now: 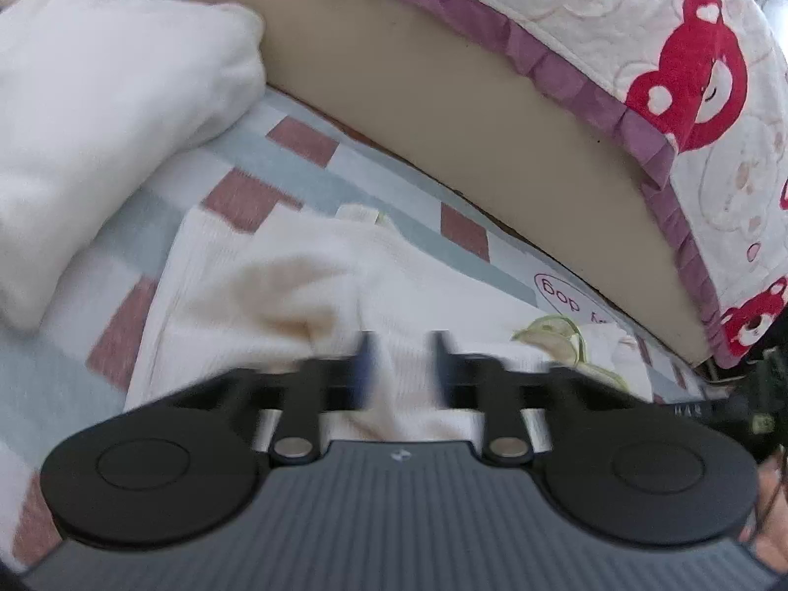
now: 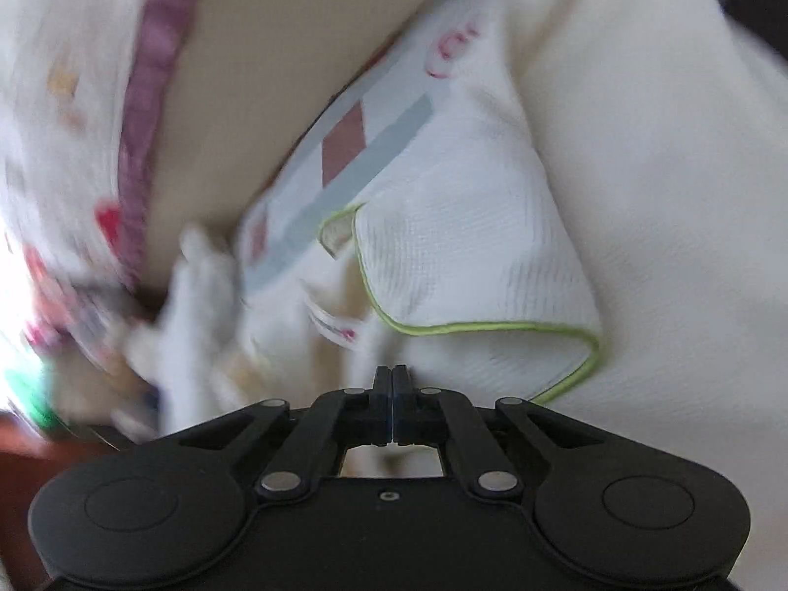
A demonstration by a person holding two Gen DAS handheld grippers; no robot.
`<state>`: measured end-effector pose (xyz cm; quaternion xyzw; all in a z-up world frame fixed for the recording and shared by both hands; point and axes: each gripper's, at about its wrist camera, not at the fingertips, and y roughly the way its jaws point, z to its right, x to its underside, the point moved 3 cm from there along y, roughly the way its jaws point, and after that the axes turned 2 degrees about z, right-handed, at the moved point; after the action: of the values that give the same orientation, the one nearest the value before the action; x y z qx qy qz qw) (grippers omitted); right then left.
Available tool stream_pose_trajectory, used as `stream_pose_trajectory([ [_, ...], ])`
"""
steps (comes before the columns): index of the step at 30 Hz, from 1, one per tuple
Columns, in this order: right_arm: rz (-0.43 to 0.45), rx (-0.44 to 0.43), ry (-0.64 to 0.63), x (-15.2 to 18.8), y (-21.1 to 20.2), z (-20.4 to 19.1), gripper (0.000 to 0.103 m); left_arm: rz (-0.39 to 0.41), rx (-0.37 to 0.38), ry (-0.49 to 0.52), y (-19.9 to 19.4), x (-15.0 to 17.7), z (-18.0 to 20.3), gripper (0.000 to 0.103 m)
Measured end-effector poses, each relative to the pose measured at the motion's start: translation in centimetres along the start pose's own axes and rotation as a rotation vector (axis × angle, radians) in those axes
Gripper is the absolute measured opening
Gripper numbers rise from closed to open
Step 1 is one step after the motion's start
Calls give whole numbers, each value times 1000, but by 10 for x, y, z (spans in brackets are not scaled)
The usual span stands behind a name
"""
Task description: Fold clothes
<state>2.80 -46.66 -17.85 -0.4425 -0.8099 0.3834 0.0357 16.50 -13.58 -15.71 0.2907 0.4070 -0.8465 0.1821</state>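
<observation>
In the left wrist view a cream knitted garment [image 1: 295, 295] lies crumpled on the checked bed sheet [image 1: 236, 162]. My left gripper [image 1: 403, 362] hovers just above it, open, with its blurred fingers [image 1: 363, 359] apart and nothing pinched between them. To its right lies a white cloth with lime-green trim [image 1: 556, 340]. In the right wrist view that green-trimmed cloth [image 2: 468, 271] is spread over other white fabric. My right gripper [image 2: 392, 377] is shut at its near edge, jaws pressed together. I see no cloth between them.
A white pillow [image 1: 98, 123] lies at the left. A beige padded board [image 1: 443, 113] runs along the back, with a quilt with red bears and purple frill [image 1: 689, 74] draped over it. A hand [image 1: 773, 507] shows at the right edge. The left side of the right wrist view is motion-blurred.
</observation>
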Motion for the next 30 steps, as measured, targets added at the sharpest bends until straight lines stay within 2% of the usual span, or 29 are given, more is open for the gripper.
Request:
stream_pose_trajectory([
  [3, 67, 20, -210, 0, -12, -26, 3, -69, -78, 10, 30, 0, -4, 50],
  [5, 121, -4, -359, -5, -23, -51, 8, -110, -125, 18, 47, 0, -6, 38],
  [6, 137, -1, -439, -10, -27, -64, 8, -109, -120, 33, 46, 1, -4, 14],
  [7, 128, 12, -529, -15, -24, -81, 12, -108, -116, 47, 44, 3, -2, 8],
  [8, 113, 28, -622, -19, -19, -98, 20, -107, -111, 62, 42, 5, 1, 6],
  [9, 97, 44, -715, -24, -14, -115, 27, -107, -107, 77, 40, 6, 3, 5],
  [10, 81, 62, -794, -25, -8, -129, 39, -104, -102, 85, 38, 8, 5, 4],
  [12, 27, 111, -928, -19, 12, -148, 40, -88, -91, 48, 29, 10, 1, 4],
  [15, -83, 196, -1076, -5, 47, -153, 40, -67, -80, 34, 15, 14, -1, 4],
  [18, -87, 306, -1104, -2, 69, -143, 38, -59, -77, 43, 8, 17, -2, 4],
  [20, -84, 296, -1020, -9, 70, -133, 24, -59, -79, 46, 7, 18, -3, 4],
  [23, -63, 220, -827, -23, 61, -117, 18, -67, -85, 34, 9, 21, -8, 4],
  [25, -42, 148, -585, -38, 51, -97, 17, -72, -87, 23, 9, 23, -11, 4],
  [27, -21, 70, -319, -51, 41, -72, 10, -71, -88, 8, 8, 24, -14, 4],
  [30, -6, -95, 11, -52, 29, -37, 9, -47, -80, 2, 2, 22, -14, 4],
])
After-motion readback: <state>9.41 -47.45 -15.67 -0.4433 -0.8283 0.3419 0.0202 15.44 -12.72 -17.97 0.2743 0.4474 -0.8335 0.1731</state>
